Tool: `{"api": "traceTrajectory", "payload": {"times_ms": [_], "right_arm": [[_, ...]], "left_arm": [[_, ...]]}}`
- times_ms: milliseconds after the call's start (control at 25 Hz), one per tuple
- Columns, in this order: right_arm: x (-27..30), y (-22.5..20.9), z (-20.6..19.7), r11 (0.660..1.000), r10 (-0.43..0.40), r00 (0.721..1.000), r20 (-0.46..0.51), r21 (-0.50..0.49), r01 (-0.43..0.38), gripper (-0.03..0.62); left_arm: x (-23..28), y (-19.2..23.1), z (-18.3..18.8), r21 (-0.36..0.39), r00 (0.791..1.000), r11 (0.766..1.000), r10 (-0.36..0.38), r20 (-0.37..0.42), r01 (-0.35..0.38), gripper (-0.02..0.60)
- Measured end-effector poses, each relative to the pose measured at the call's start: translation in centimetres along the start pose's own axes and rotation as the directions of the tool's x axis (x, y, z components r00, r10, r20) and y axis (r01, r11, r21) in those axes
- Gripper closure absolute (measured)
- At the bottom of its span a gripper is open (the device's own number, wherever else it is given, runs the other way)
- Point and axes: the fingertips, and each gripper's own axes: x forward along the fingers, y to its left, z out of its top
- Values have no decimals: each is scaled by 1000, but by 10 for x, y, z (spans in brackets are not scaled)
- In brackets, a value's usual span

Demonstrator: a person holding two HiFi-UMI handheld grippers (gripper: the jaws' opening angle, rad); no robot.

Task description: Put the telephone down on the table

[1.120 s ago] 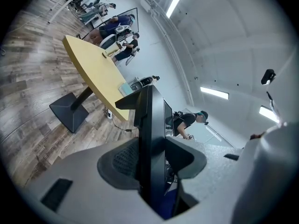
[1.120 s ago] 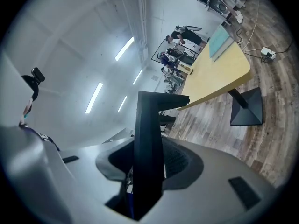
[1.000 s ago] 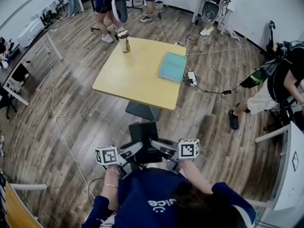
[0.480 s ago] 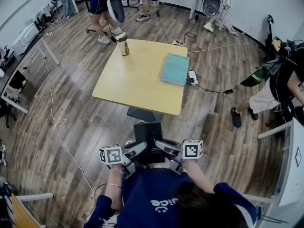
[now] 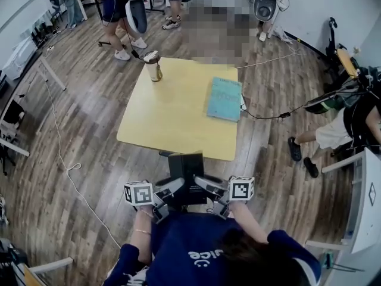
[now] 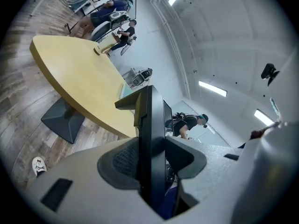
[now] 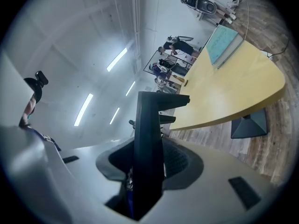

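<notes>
Telephone (image 5: 186, 170) sits gripped by our left claw (image 5: 168, 189) and right claw (image 5: 204, 186), short of the tabletop (image 5: 172, 112); we have not yet set it down.

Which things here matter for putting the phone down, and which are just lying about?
For the job: black boxy telephone, clamped by the left gripper and right gripper; square yellow table.
Just lying about: flat teal book; metal tumbler, both on the table.
</notes>
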Motion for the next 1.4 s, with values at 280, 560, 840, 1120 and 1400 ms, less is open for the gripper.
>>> {"api": "traceTrajectory", "payload": {"times_ms": [280, 560, 840, 1120, 1400], "right_arm": [[54, -14, 21, 998, -55, 997, 49, 3, 55, 424], [99, -19, 40, 997, -79, 990, 113, 31, 76, 422], [116, -26, 57, 998, -66, 994, 89, 29, 64, 422], [128, -40, 86, 998, -43, 998, 46, 45, 41, 422], [145, -57, 128, 999, -31, 999, -18, 21, 32, 422]], "left_arm": [[-13, 27, 54, -6, 997, 999, -50, -54, 50, 403], [-27, 52, 97, 8, 992, 998, -67, -110, 68, 403], [-23, 64, 116, -25, 993, 998, -67, -94, 65, 403], [-9, 79, 141, -29, 998, 999, -29, -63, 27, 403], [8, 87, 182, -34, 1000, 999, -1, -5, 1, 403]]}}
